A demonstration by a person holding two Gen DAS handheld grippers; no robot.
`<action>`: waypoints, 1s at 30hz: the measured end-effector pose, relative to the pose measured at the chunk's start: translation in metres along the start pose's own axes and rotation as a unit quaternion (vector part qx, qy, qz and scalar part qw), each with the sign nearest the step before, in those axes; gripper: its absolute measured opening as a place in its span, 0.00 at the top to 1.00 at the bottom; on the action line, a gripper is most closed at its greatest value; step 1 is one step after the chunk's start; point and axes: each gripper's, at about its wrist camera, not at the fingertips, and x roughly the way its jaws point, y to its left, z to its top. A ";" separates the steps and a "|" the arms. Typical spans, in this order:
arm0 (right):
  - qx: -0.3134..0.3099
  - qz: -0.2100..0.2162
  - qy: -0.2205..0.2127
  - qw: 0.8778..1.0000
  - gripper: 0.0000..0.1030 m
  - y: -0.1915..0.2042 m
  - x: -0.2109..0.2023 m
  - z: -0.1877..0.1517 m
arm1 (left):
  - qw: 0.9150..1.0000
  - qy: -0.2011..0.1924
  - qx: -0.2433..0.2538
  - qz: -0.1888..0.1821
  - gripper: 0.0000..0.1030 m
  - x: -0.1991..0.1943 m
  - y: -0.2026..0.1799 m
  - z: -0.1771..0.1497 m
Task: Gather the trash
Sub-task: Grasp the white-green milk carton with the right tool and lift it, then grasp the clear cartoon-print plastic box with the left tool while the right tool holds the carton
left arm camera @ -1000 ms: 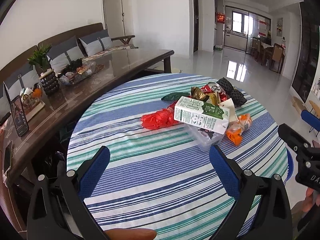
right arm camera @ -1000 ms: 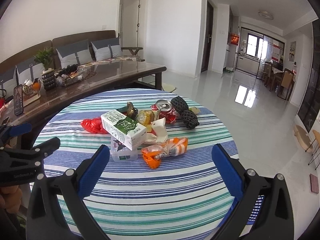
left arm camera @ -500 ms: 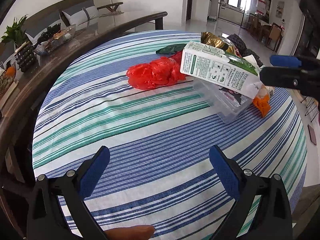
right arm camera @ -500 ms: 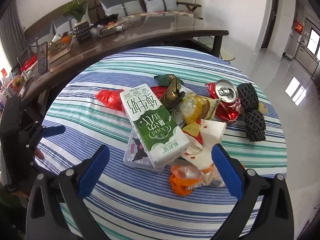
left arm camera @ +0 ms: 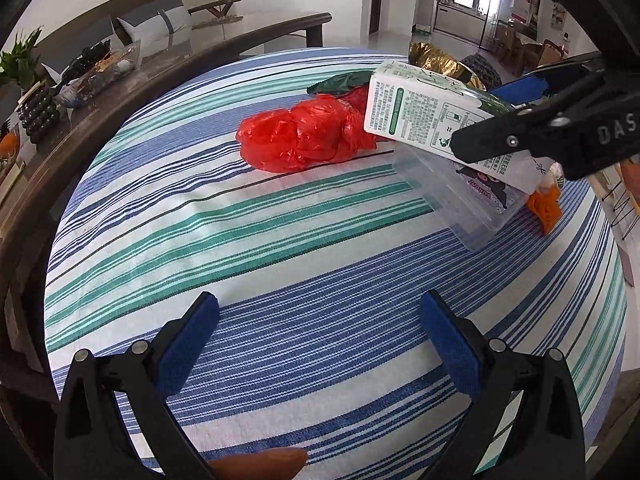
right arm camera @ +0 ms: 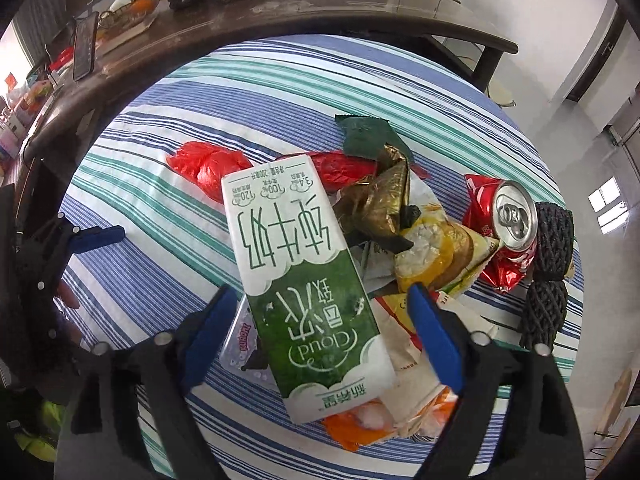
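A pile of trash lies on the round striped table (left arm camera: 280, 240). A green-and-white milk carton (right arm camera: 304, 280) lies on top, over a clear plastic box (left arm camera: 472, 204). A red plastic bag (left arm camera: 300, 136) lies left of it. My right gripper (right arm camera: 320, 336) is open, its blue pads either side of the carton's near end, not touching; it also shows in the left wrist view (left arm camera: 540, 128). My left gripper (left arm camera: 316, 344) is open and empty over bare cloth, well short of the pile. A red can (right arm camera: 512, 224), gold wrapper (right arm camera: 384, 200) and orange wrapper (right arm camera: 356, 428) lie in the pile.
A dark green wrapper (right arm camera: 368, 136) and two black mesh rolls (right arm camera: 548, 264) sit at the pile's edges. A long dark wooden table (left arm camera: 120, 80) with a phone (right arm camera: 84, 52), a tray and a plant curves behind the round table.
Both grippers moved forward and down toward the table. My right gripper closed in over the milk carton until its pads straddle the carton's near end. Both jaws stayed open.
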 end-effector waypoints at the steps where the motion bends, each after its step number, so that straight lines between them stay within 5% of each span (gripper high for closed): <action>1: 0.000 0.002 0.003 1.000 0.41 0.000 0.001 0.001 | 1.000 0.000 0.000 0.000 0.04 -0.001 0.001 -0.001; 6: 0.013 0.006 -0.009 1.000 0.52 -0.001 -0.006 -0.004 | 1.000 0.000 -0.002 0.000 0.04 -0.001 0.001 -0.001; 13: 0.074 0.017 -0.084 0.994 0.53 -0.004 -0.049 -0.036 | 1.000 0.001 -0.018 0.012 0.04 -0.001 0.000 -0.001; 20: 0.223 -0.022 -0.175 0.959 0.53 -0.040 -0.098 -0.134 | 1.000 0.009 -0.025 0.012 0.05 -0.004 0.002 0.000; 24: 0.276 -0.050 -0.183 0.942 0.53 -0.053 -0.099 -0.182 | 0.997 -0.023 -0.046 -0.052 0.05 -0.018 -0.008 -0.001; 30: 0.272 -0.086 -0.154 0.946 0.53 -0.044 -0.078 -0.197 | 0.996 -0.016 0.010 -0.083 0.05 -0.011 -0.061 0.017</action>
